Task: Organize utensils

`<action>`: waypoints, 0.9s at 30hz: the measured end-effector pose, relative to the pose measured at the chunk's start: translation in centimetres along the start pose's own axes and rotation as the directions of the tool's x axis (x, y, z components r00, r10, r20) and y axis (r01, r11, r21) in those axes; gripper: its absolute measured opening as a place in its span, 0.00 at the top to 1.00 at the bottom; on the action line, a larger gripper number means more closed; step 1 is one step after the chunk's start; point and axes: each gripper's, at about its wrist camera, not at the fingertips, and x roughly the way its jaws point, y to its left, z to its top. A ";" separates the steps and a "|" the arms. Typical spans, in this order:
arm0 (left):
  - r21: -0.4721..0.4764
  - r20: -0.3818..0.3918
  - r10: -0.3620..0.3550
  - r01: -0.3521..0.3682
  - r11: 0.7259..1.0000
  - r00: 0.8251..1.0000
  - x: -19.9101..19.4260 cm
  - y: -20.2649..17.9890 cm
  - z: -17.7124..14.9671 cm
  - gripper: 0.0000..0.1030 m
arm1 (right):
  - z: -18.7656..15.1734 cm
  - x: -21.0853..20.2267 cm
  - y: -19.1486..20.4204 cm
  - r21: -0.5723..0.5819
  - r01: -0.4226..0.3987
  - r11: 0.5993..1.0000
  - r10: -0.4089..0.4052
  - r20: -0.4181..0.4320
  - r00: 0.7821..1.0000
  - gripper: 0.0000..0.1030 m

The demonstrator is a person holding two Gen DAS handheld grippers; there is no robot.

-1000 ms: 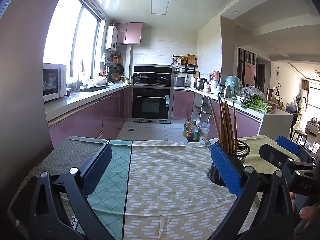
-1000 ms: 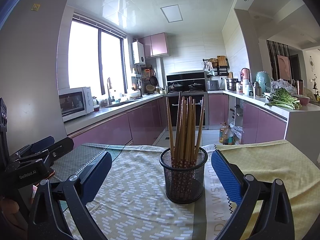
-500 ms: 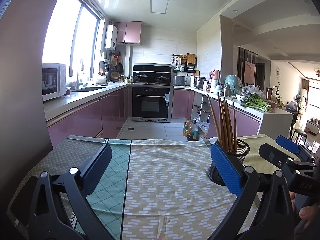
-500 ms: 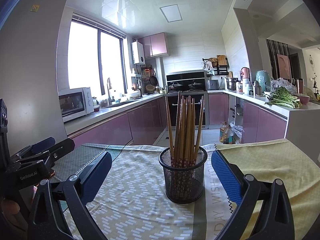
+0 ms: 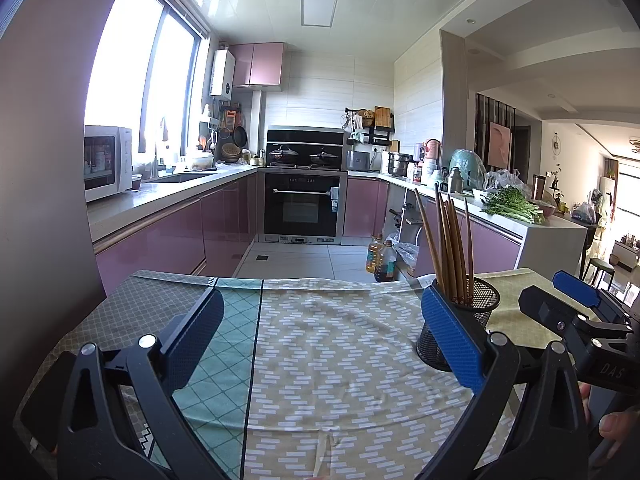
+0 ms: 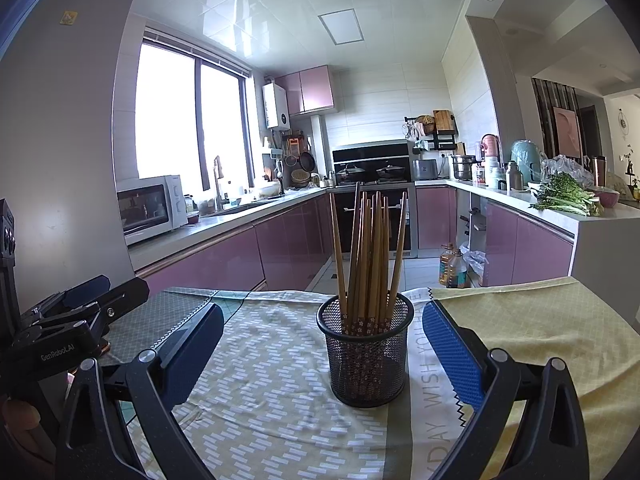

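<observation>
The chopsticks (image 6: 366,256) already stood gathered in the mesh cup (image 6: 365,356), both claws, left (image 5: 320,344) and right (image 6: 322,356), spread wide and empty, so little seemed left.

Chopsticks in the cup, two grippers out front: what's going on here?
A person holds a gripper in each hand over a cloth-covered table. The chopsticks stand upright in a black mesh cup, in front of the right gripper, which is open and not touching it. The left gripper is open too, over bare cloth, holding nothing.
</observation>
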 end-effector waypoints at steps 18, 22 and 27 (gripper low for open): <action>0.001 -0.001 0.000 0.000 1.000 1.000 0.0 0.0 0.0 0.05 | 0.0 0.0 0.0 0.001 0.001 1.000 -0.001 0.001 1.000 0.06; 0.002 0.000 0.000 0.000 1.000 1.000 0.0 0.0 0.0 0.05 | 0.1 0.0 0.0 0.002 0.001 1.000 -0.001 0.001 1.000 0.06; 0.001 -0.001 0.000 0.000 1.000 1.000 0.0 0.0 0.0 0.05 | 0.1 0.0 0.0 0.002 0.003 1.000 -0.003 0.004 1.000 0.06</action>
